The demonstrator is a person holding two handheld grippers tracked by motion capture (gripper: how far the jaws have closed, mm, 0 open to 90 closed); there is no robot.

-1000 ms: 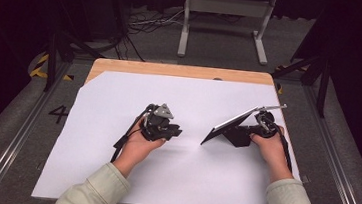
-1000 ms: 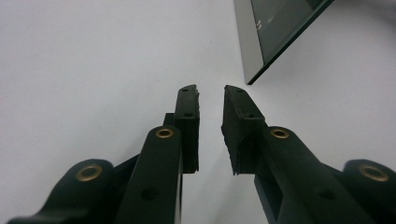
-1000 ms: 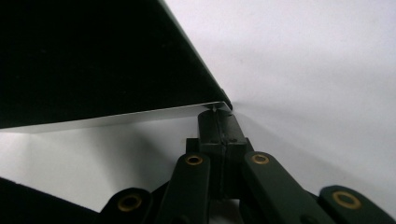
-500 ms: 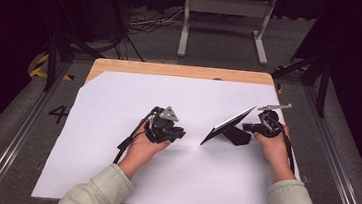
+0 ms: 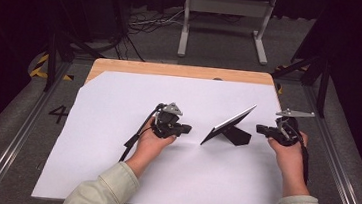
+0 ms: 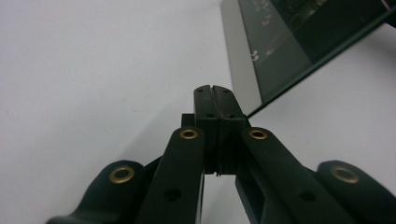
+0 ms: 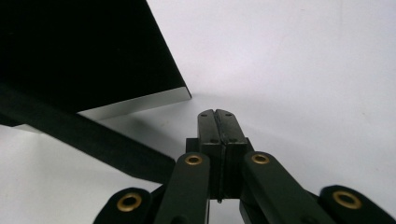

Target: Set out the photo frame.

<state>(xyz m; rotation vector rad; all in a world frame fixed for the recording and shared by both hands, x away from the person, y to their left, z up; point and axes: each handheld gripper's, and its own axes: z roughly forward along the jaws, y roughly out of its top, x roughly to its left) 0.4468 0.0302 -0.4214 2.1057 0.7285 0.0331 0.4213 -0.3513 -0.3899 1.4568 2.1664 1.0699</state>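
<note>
A wooden tabletop [image 5: 122, 66] carries a large white sheet [image 5: 111, 175] that covers nearly all of it, leaving bare wood only along the far edge and at the far left corner, where the sheet is cut at a slant. On the sheet, right of centre and somewhat nearer the right edge than the left, stands a tablet [image 5: 229, 124] with a dark screen, tilted back on a black stand [image 5: 236, 136] whose foot rests flat on the sheet; in the left gripper view the screen [image 6: 280, 42] shows its pale border and dark glass, and in the right gripper view the tablet's black back [image 7: 79, 46] and the stand's strut [image 7: 93, 135] cross the upper left. The person's two forearms, in light sleeves [image 5: 105, 190], enter from the near edge. The left gripper [image 5: 187, 129], held just left of the tablet and apart from it, points toward the tablet's lower edge; its jaws have just been closing and now meet with nothing between them, as seen in its own view [image 6: 215, 100]. The right gripper [image 5: 259, 129], held just right of the stand near the right edge, points toward it without touching; its jaws are likewise pressed together and empty [image 7: 217, 123]. A cable [image 5: 135, 135] trails from the left gripper across the sheet.
</note>
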